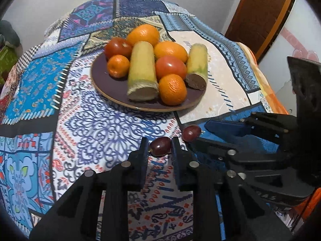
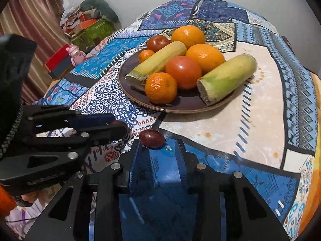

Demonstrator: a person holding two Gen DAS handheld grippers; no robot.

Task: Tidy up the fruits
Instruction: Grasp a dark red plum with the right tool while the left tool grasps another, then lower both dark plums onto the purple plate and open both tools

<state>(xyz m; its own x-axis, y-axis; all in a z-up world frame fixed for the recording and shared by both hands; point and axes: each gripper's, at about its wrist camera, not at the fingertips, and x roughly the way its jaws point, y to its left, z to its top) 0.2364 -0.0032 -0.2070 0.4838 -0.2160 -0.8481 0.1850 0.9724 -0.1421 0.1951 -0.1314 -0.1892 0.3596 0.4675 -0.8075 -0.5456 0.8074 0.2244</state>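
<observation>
Looking through the left wrist view: left gripper [image 1: 159,143] is pinching one grape [image 1: 159,146] between its fingertips, low over the cloth [image 1: 96,120]. A second grape [image 1: 191,133] is lying on the cloth just to its right, beside the right gripper [image 1: 202,134], which is reaching in from the right edge. Plate [image 1: 104,88] is sitting farther back, well apart from both grapes. Count on it: two big oranges [image 1: 142,34], two small mandarins [image 1: 172,89], two tomatoes [image 1: 170,66], two cut cane pieces [image 1: 142,70]. One cane piece is hanging over the plate's right rim. Raised lettering on the right gripper body is showing, too blurred to read.

Looking through the right wrist view: right gripper [image 2: 158,143] is standing with jaws spread, the one grape [image 2: 151,138] seen here lying on the cloth [image 2: 260,100] between the fingertips, nearer the left finger; contact cannot be told. Left gripper [image 2: 124,128] is coming in from the left; its grape is mostly hidden. Plate [image 2: 180,106] count is matching: two oranges, two mandarins, two tomatoes, two cane pieces. Embossed text on the left gripper's side is not legible.
</observation>
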